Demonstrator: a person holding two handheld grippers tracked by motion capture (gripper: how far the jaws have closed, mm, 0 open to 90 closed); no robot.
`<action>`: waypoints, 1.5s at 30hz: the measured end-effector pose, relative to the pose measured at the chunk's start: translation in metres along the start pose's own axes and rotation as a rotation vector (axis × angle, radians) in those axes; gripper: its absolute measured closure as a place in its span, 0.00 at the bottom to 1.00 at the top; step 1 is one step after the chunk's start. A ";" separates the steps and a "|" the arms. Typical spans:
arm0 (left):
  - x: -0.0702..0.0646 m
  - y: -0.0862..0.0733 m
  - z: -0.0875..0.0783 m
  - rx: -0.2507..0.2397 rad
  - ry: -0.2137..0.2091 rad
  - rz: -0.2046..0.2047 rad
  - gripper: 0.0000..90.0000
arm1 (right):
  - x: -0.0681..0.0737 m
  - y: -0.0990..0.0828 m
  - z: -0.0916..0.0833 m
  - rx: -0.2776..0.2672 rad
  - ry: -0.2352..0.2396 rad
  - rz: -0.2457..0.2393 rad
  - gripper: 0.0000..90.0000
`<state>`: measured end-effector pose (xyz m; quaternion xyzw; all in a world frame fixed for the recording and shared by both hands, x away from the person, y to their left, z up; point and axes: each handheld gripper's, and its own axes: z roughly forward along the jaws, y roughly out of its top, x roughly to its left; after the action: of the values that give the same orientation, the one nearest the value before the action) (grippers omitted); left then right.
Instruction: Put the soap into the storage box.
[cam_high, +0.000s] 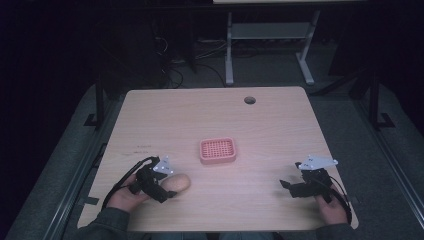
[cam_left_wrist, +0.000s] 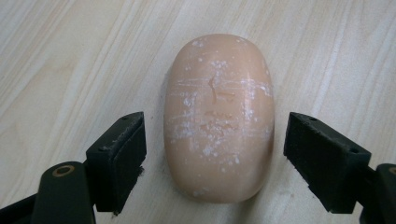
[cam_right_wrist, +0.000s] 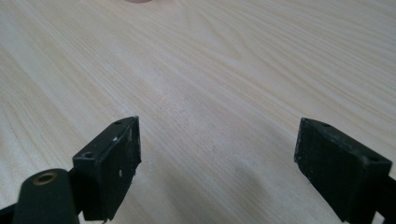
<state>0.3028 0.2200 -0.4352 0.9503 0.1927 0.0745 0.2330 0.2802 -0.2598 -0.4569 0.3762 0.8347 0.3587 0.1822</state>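
A peach-coloured oval bar of soap (cam_left_wrist: 218, 116), scuffed with white marks, lies flat on the wooden table (cam_high: 270, 125). My left gripper (cam_left_wrist: 215, 163) is open, one jaw on each side of the soap with a small gap on both sides. In the high view the soap (cam_high: 179, 183) lies at the front left, just beyond the left gripper (cam_high: 167, 189). A pink slotted soap dish (cam_high: 217, 150) sits near the table's middle. At the front right my right gripper (cam_high: 286, 187) is open over bare wood, its jaws wide apart in the right gripper view (cam_right_wrist: 217, 158).
A round cable hole (cam_high: 249, 100) sits near the table's far edge. Dark marks (cam_high: 137, 148) show on the wood at the left. Beyond the table stand white desk legs (cam_high: 229, 50) on a dark floor with cables.
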 end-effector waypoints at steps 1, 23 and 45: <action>0.000 0.000 0.001 0.002 -0.004 -0.005 0.23 | 0.000 0.000 0.000 0.000 0.000 0.000 0.16; 0.004 0.011 0.015 0.039 -0.048 0.002 0.26 | 0.001 0.001 0.001 0.005 0.005 0.000 0.16; 0.004 0.015 0.021 0.055 -0.060 0.011 0.36 | 0.001 0.001 0.000 0.001 0.003 -0.002 0.16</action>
<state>0.3166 0.2006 -0.4460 0.9592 0.1822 0.0422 0.2119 0.2800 -0.2588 -0.4567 0.3750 0.8355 0.3585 0.1812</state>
